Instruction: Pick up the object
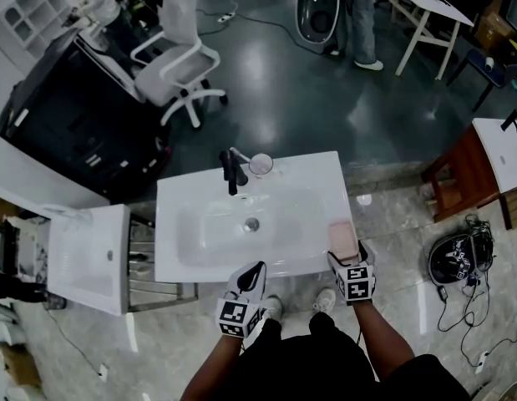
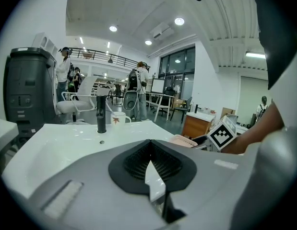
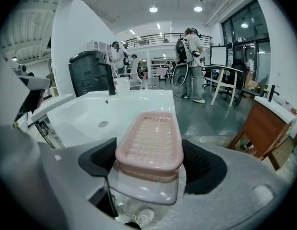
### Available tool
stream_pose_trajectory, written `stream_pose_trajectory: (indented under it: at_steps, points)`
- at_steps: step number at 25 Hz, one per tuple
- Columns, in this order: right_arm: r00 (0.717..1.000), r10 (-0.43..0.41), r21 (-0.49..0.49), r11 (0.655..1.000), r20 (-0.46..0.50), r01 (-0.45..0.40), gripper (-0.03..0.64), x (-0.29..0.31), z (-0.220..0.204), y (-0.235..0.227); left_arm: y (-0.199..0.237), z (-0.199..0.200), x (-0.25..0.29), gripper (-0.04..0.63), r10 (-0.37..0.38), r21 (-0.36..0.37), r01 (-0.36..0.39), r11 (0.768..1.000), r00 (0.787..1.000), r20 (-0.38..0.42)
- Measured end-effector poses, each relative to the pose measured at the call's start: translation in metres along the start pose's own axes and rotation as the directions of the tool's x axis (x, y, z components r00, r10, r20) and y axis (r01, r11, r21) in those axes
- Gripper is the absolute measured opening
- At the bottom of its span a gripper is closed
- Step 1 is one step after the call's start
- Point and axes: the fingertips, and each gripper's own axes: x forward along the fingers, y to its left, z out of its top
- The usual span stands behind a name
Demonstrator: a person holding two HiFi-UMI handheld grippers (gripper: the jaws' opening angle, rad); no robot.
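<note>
Two tools sit at the sink's (image 1: 312, 174) front rim. The right tool (image 3: 149, 163) clasps the pink soap dish (image 3: 150, 138) by its long sides. The dish rests on the sink's right front corner, ready to lift. The left tool (image 2: 148, 163), clenched and empty, waits clear.

one pink soap dish (image 1: 341, 237), one mug (image 1: 261, 164), two grippers (image 1: 256, 272) (image 1: 342, 255).

Head view steeply down; gripper views low, close, forward; all share sink (image 1: 200, 234).
</note>
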Motion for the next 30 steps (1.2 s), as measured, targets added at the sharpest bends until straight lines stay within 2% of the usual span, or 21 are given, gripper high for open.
stream_pose_trajectory:
  at_steps: [7,15,22,30]
  points:
    - [0.999,0.007,0.011,1.000,0.053,-0.007,0.423,-0.011,0.024,0.001,0.004,0.002,-0.002,0.018,0.003,-0.003,-0.003,1.000,1.000,0.004]
    - [0.978,0.039,0.013,0.999,0.205,-0.042,0.423,-0.043,0.094,0.012,0.003,0.016,0.003,0.018,-0.009,0.003,0.009,1.000,0.999,0.032]
    - [0.928,0.073,-0.009,0.997,0.364,-0.075,0.425,-0.079,0.162,0.031,0.006,0.031,0.004,0.018,-0.014,0.000,0.014,1.000,0.998,0.062]
    - [0.845,0.095,-0.063,0.995,0.526,-0.073,0.425,-0.121,0.223,0.049,0.008,0.057,0.001,0.018,-0.018,-0.001,0.018,1.000,0.993,0.113]
